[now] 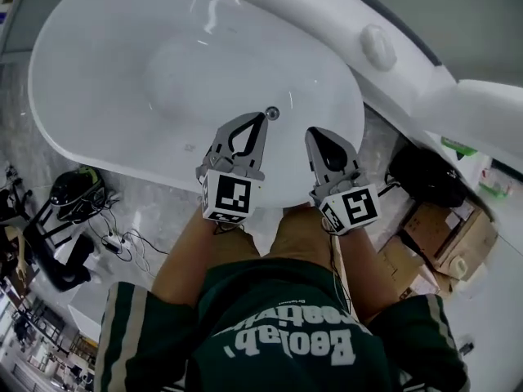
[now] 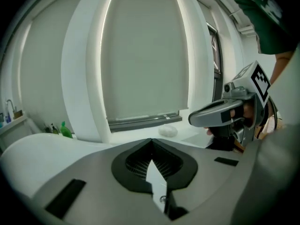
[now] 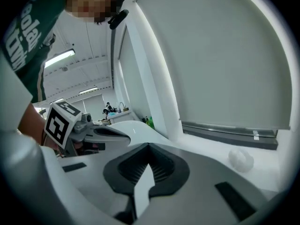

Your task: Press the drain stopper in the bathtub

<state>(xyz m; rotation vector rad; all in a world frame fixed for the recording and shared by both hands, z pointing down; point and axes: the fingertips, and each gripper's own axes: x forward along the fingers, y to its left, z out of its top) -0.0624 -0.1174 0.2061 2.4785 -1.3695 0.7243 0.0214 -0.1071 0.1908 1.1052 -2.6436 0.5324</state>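
Observation:
A white oval bathtub [image 1: 98, 72] fills the upper left of the head view. Its small round chrome drain stopper [image 1: 272, 113] sits on the tub floor near the right end. My left gripper [image 1: 263, 118] is shut, and its tip hangs just beside the stopper in the image. My right gripper [image 1: 314, 133] is also shut, a little to the right over the tub's near rim. In the left gripper view the left gripper [image 2: 151, 142] points at a pale wall, with the right gripper [image 2: 220, 114] alongside. The right gripper view shows the right gripper [image 3: 149, 145] empty and the left gripper [image 3: 101, 134] beside it. Neither gripper view shows the stopper.
Another white fixture [image 1: 377, 43] curves along the upper right, close to the tub. A black bag [image 1: 425, 174] and cardboard boxes [image 1: 445, 235] lie at the right. Black gear [image 1: 75, 190] and cables with a power strip [image 1: 114, 243] lie on the marble floor at the left.

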